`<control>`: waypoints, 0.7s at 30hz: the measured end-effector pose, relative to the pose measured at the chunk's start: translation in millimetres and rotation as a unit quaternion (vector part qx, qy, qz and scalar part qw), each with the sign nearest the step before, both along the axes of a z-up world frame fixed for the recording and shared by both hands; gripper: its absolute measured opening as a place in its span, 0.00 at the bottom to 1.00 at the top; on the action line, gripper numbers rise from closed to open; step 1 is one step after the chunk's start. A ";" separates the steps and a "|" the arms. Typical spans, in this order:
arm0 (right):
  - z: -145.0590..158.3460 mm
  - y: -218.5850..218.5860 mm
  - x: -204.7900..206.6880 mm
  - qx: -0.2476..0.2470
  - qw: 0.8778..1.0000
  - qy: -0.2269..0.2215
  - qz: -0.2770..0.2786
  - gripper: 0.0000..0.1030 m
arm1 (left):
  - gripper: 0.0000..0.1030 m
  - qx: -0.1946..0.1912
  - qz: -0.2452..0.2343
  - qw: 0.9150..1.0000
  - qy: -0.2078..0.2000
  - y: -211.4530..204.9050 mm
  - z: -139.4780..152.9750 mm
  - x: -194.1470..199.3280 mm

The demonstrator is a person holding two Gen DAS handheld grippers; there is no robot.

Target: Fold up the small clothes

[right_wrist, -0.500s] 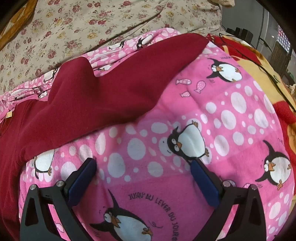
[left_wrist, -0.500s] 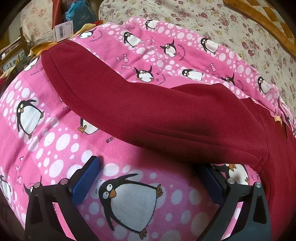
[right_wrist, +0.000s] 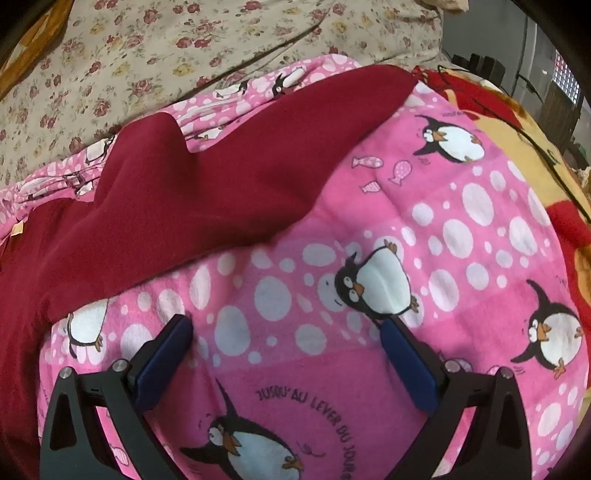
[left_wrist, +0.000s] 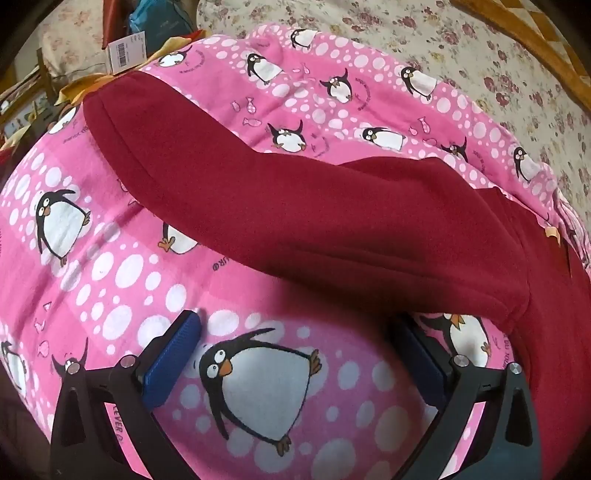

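A dark red fleece garment (left_wrist: 295, 210) lies spread on a pink penguin-print blanket (left_wrist: 110, 280). One sleeve stretches up to the left in the left wrist view. The other sleeve (right_wrist: 258, 162) runs up to the right in the right wrist view. My left gripper (left_wrist: 295, 328) is open just below the sleeve's lower edge, with its right blue pad (left_wrist: 417, 354) at the armpit fold. Over bare blanket (right_wrist: 443, 229) my right gripper (right_wrist: 286, 332) stands open, a little below its sleeve. Neither holds anything.
A floral beige bedsheet (right_wrist: 147, 55) lies beyond the blanket. A white barcode tag (left_wrist: 123, 55) and a teal bag (left_wrist: 162, 20) sit at the far left. A yellow and red plush blanket (right_wrist: 517, 122) borders the right side. Dark furniture stands beyond it.
Both grippers have crept slightly forward toward the sleeves; the cloth has not moved.
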State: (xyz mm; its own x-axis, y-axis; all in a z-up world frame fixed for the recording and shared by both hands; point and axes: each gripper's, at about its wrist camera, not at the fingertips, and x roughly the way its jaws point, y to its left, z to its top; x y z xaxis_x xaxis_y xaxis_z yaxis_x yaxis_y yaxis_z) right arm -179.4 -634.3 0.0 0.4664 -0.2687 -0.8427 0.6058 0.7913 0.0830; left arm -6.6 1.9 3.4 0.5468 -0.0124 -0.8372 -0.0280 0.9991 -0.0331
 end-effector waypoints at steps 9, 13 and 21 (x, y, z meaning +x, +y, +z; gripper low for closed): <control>45.1 44.4 -40.4 0.016 0.998 -0.037 0.050 1.00 | 0.65 -0.005 -0.012 1.000 -0.008 -15.1 24.0 -17.2; 79.7 90.8 -62.2 0.047 0.991 -0.042 0.114 1.00 | 0.65 -0.023 -0.023 0.998 -0.052 -26.3 46.5 -34.6; 120.3 187.7 -64.4 0.095 0.966 -0.115 0.211 1.00 | 0.65 -0.010 -0.034 0.993 -0.116 -41.2 79.4 -53.8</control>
State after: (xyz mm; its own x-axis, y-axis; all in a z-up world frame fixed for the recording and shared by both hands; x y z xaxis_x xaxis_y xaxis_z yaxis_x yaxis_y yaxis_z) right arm -243.8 -446.6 120.3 0.6816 0.1353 -0.7191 0.1806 0.9212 0.3446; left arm -60.4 -39.4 82.9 0.7222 -0.0708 -0.6881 0.0493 0.9975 -0.0508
